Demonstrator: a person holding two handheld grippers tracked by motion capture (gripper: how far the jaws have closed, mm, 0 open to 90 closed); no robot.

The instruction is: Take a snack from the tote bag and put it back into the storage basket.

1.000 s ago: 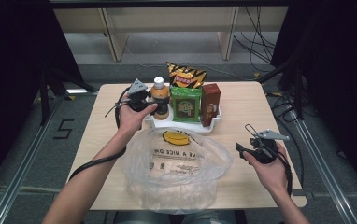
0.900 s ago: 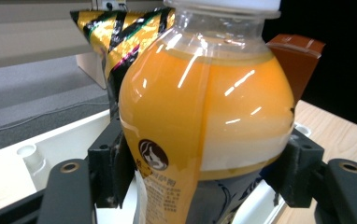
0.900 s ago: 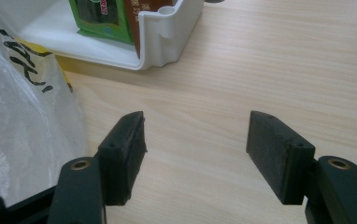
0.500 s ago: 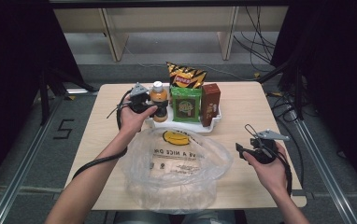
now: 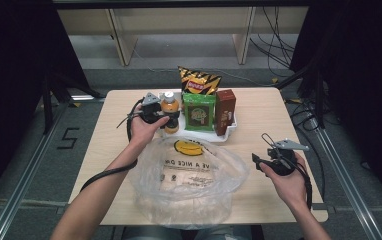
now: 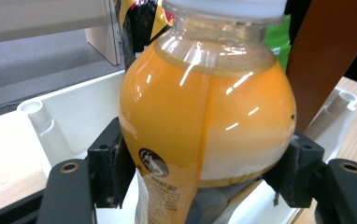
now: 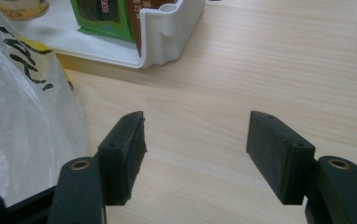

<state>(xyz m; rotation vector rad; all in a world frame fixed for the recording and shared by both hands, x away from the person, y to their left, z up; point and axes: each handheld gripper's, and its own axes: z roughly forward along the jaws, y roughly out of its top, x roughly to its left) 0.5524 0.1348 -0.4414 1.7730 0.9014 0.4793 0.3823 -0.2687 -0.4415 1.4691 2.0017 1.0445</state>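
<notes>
Jaws of left gripper clamp the juice bottle in tray

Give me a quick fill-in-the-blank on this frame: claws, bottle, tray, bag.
1. The left claw has its jaws on either side of the bottle of ____ coloured drink.
2. The bottle stands in the white ____ beside the green packet.
3. The right claw is open, with bare ____ tabletop between its jaws.
4. The clear plastic bag lies on the table between the person's two ____.

Missing words: orange; tray; wooden; arms
</notes>
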